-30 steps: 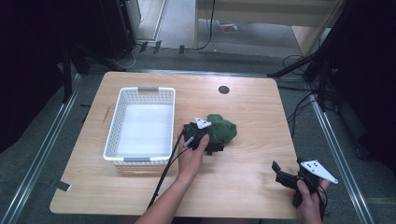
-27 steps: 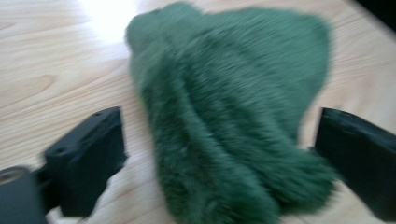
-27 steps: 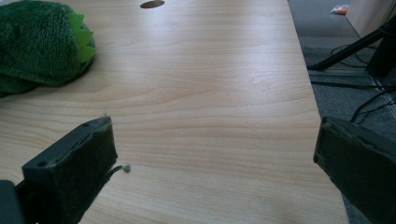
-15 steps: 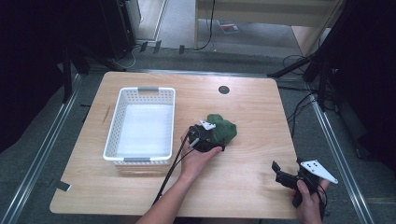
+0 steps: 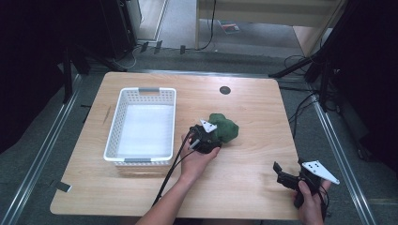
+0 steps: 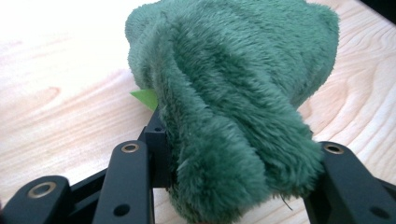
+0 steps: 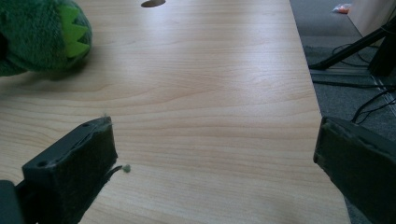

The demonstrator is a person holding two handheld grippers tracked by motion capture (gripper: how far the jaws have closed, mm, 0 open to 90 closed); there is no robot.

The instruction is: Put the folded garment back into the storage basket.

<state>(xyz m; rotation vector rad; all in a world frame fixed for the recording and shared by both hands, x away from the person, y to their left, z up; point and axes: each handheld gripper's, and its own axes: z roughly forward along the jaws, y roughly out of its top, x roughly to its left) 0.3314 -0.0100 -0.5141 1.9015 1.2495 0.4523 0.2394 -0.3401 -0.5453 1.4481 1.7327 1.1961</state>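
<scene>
Since a second ago the left gripper (image 5: 212, 135) has slid a little toward the green plush toy (image 5: 224, 127) and now has its jaws pressed in on the toy's near end, while the toy itself has stayed where it lay and the right gripper (image 5: 281, 174) has not shifted. The green plush toy lies on the wooden table (image 5: 253, 108), just to the right of the white basket (image 5: 141, 126) and apart from it, with bare wood between the two. In the left gripper view the toy (image 6: 233, 88) bulges up between the two black jaws, its fur squeezed between them, so the jaws are closed on it; a light green tag (image 6: 145, 98) sticks out at the toy's side, close above the wood. The person's left hand (image 5: 199, 157) wraps the gripper from the near side of the toy, and its cable (image 5: 171, 168) runs back along the basket's right-hand near corner toward the table edge. The basket has nothing in it that can be made out. Beyond the toy, toward the far edge of the table, sits a small round dark hole (image 5: 225, 90). The right gripper is held well to the right of the toy, near the table's front right corner, in the person's right hand (image 5: 309, 204); in the right gripper view its jaws stand wide apart over bare wood with nothing between them, and the toy (image 7: 42, 37) shows far off at the upper left with light green zigzag trim (image 7: 72, 30).
</scene>
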